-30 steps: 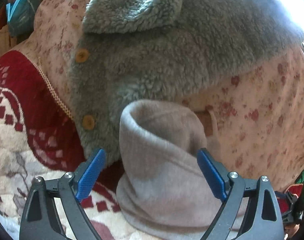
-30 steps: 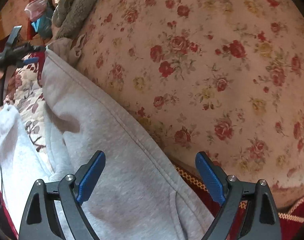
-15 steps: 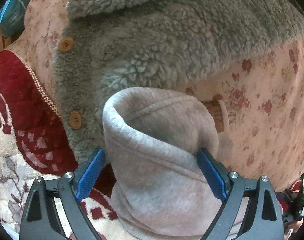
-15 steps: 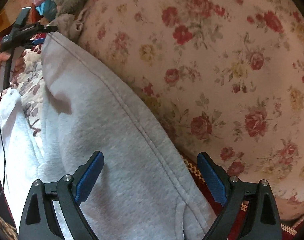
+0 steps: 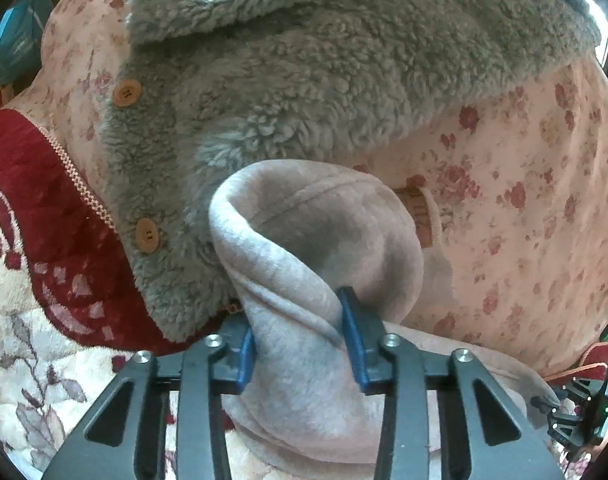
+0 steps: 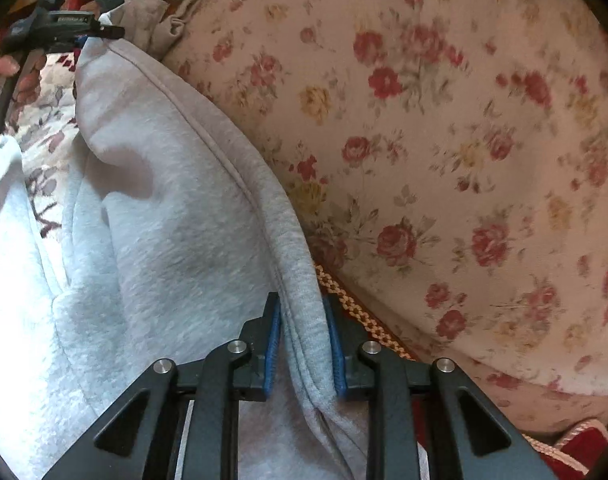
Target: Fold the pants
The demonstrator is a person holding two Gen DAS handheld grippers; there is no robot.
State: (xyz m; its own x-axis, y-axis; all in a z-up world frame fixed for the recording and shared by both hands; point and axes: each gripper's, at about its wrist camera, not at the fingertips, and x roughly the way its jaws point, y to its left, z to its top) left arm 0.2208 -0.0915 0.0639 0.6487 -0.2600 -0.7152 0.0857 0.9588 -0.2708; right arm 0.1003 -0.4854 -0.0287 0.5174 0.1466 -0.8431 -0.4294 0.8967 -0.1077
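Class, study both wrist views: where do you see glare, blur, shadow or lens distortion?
Left wrist view: glare burns out the top right edge beyond the fleece jacket; fisheye bends everything around the pants. Right wrist view: the floral cover is softly blurred; a shadow sits in the pants' fold; black corners frame both.

Black left tool [image 5: 298,336] and right tool [image 6: 306,344], blue pads, silver screws
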